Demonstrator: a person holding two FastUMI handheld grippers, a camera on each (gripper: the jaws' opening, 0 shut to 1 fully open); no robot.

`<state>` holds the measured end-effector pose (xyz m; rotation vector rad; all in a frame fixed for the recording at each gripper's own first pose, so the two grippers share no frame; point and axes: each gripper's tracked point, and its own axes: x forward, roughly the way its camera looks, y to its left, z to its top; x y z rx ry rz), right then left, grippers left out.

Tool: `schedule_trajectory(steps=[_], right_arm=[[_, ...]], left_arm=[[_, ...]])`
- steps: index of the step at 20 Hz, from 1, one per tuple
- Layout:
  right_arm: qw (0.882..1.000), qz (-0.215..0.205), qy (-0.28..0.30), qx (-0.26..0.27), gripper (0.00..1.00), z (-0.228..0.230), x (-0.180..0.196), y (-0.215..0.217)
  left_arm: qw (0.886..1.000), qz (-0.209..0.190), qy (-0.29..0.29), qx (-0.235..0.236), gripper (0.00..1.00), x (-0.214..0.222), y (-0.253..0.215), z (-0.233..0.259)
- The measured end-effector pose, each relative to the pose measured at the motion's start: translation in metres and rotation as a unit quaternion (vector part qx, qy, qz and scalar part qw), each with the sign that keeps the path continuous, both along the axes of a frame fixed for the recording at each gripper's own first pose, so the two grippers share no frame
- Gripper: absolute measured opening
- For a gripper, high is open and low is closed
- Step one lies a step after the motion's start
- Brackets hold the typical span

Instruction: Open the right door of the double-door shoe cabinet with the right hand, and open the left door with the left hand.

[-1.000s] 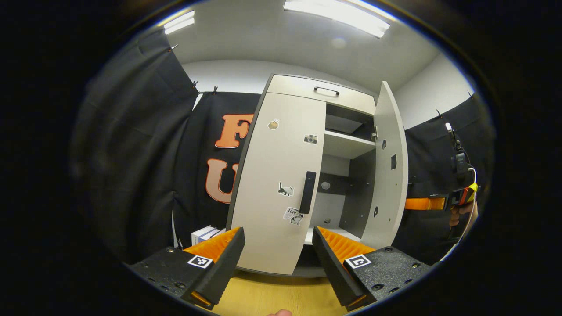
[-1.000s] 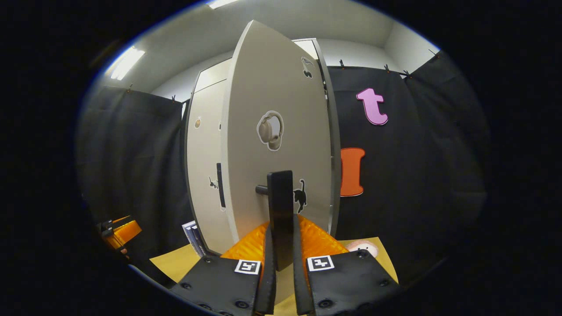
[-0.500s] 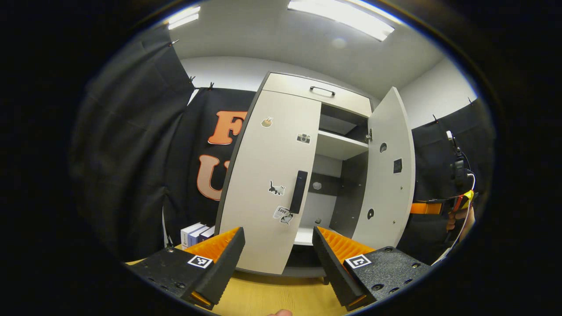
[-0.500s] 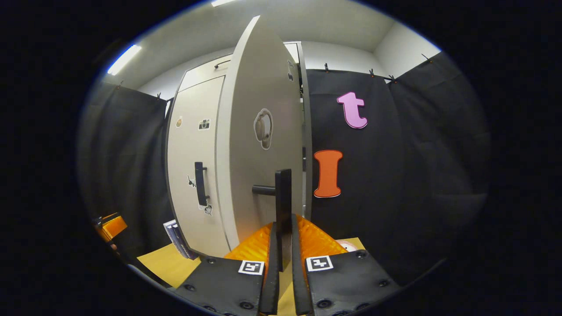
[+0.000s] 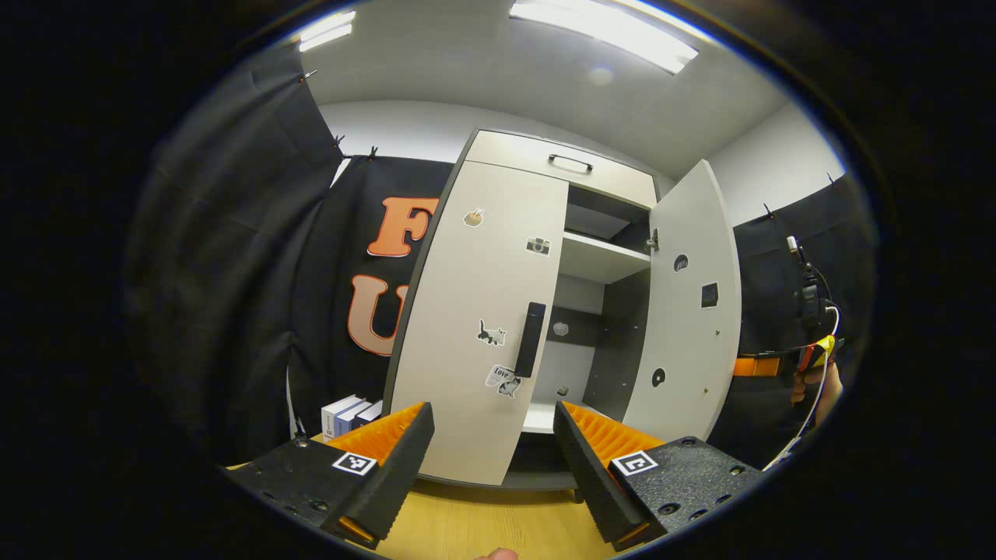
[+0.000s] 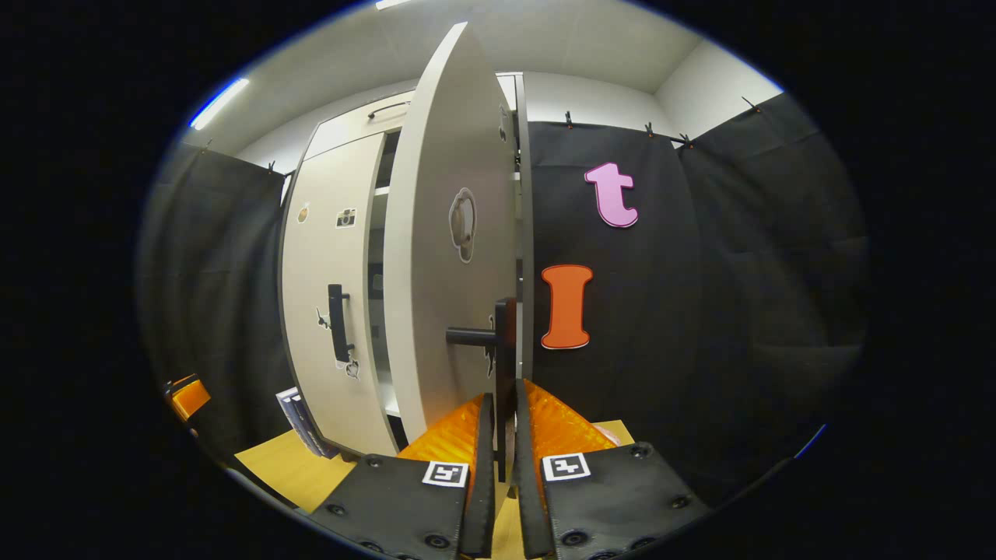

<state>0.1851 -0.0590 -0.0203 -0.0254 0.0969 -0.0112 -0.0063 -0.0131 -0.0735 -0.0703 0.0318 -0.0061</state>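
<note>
Two grippers share the work, and each one's stance fits its half of the job. Nearest in the right gripper view, the right gripper (image 6: 504,435) has its fingers drawn narrow on the right door's bar handle (image 6: 505,365), both sides pressing the bar; this clamp is what lets the person pull the right door (image 6: 443,311) around on its hinge. That door stands swung well out, seen almost edge-on, with a sticker (image 6: 462,224) on its outer face. In the left gripper view, the left gripper (image 5: 494,459) waits with its fingers spread wide and nothing between them, above the yellow wooden floor (image 5: 475,525). It points toward the left door's handle (image 5: 531,340) but is well apart from it, so I judge that the left door (image 5: 475,327) has not yet been started; it sits flush and closed on the shoe cabinet (image 5: 545,155).

Farther back, the open right half shows a white shelf (image 5: 603,260) and a lower board, with small objects inside too tiny to name. Some boxes (image 5: 346,414) stand just beside the cabinet's left foot, partly cut off by the gripper finger. At the right edge of the left gripper view a hand (image 5: 813,385) holds the other gripper, mostly hidden behind the open door.
</note>
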Motion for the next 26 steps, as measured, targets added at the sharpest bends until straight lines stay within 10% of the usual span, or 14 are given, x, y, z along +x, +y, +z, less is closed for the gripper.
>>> schedule_trajectory(steps=[22,26], right_arm=[[0.996,-0.084,-0.037,-0.006,0.14,0.007,-0.034,-0.017],[0.995,-0.085,-0.044,-0.029,0.6,0.009,-0.04,-0.02]], left_arm=[[0.999,-0.043,0.01,-0.022,0.95,0.088,-0.022,0.015],[0.998,-0.064,0.016,0.003,0.95,0.137,-0.044,0.017]])
